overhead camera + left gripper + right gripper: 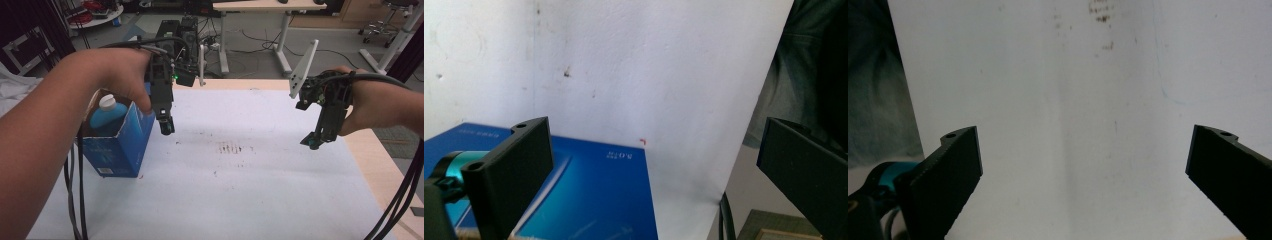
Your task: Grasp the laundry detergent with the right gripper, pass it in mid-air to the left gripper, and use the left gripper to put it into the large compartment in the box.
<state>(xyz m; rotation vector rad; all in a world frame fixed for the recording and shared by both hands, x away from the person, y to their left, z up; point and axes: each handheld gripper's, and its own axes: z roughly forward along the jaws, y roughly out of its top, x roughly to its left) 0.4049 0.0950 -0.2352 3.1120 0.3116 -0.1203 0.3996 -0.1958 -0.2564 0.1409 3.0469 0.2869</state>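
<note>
Above the white sheet (240, 175), your left gripper (166, 126) hangs with its jaws spread wide and empty, just beside the blue box (122, 145) at the table's left. Your right gripper (312, 141) hovers well apart over the sheet's right side, jaws likewise wide and holding nothing. Inside the open box stands a blue bottle (107, 116) with a white cap.

The surface (370, 165) in front of me was covered by a stained white sheet (240, 190). On its left side stood an open blue box (117, 145).
</note>
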